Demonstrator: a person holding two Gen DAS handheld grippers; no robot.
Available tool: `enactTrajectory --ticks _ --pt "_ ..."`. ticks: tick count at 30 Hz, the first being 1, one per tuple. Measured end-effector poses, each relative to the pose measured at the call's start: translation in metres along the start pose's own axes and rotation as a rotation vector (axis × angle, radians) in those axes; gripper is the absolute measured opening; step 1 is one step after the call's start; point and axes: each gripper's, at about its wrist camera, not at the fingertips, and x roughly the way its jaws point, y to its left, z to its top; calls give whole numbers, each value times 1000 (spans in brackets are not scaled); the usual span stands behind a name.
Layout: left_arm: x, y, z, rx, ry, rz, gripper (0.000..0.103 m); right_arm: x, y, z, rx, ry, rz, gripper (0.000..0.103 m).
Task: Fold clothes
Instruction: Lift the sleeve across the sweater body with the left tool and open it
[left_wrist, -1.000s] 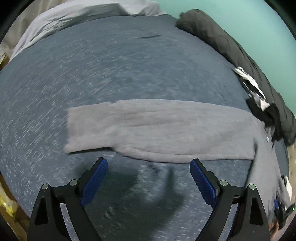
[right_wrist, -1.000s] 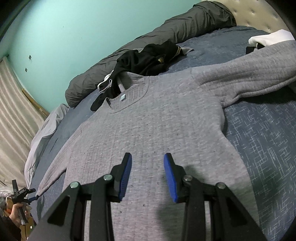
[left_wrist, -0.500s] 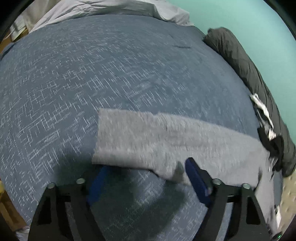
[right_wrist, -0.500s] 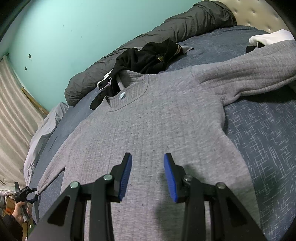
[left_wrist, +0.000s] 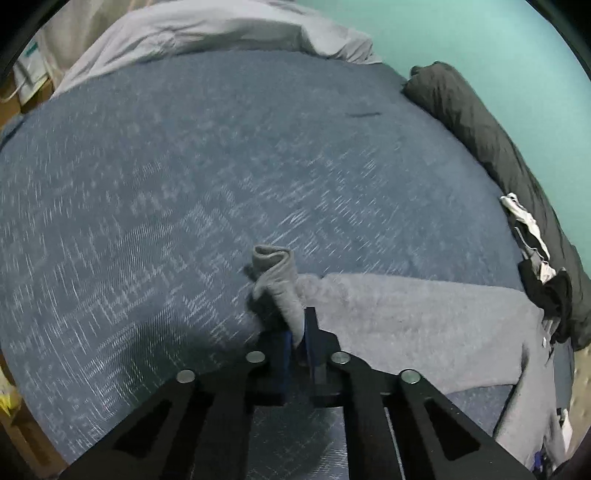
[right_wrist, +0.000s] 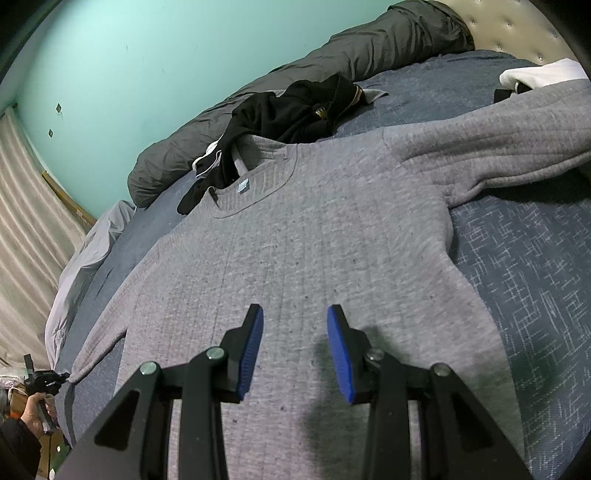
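Left wrist view only: the left gripper (left_wrist: 300, 338) is clamped on the cuff of the grey sweater's sleeve (left_wrist: 277, 280), the cuff bunched and curling up at 12 o'clock from the jaws. The sleeve runs toward 3 o'clock across the blue bedspread (left_wrist: 166, 184); bare bedspread extends from 9 to 12 o'clock up to a pale sheet (left_wrist: 207, 29).

Right wrist view only: the right gripper (right_wrist: 294, 347) hovers with fingers moderately apart, gripping nothing, above the grey sweater (right_wrist: 314, 229) lying flat. Its collar (right_wrist: 255, 184) lies at 11 o'clock, touching black clothing (right_wrist: 291, 107). Open bedspread lies at 3 o'clock.
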Motion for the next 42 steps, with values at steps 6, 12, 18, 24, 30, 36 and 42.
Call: enactTrajectory --ticks 6,12,18,24,30,36,42 --pt "-31 -40 19 72 -49 -39 4 -2 -2 1 7 -6 5 36" --pt "-71 -115 38 176 -85 -141 3 -11 -11 5 33 -23 -2 36" --pt "-107 -223 46 311 -121 -262 3 -23 -25 9 65 -34 -2 36" --pt "-135 -337 35 438 -131 -373 3 -35 -41 12 96 -38 -3 36" --pt "-154 -451 -8 602 -104 -493 3 -45 -49 16 106 -46 0 36" --pt "-145 -545 -102 761 1 -604 4 -49 -55 17 115 -30 4 36" --pt "-94 -585 -204 863 146 -626 4 -53 -62 16 131 -6 13 36"
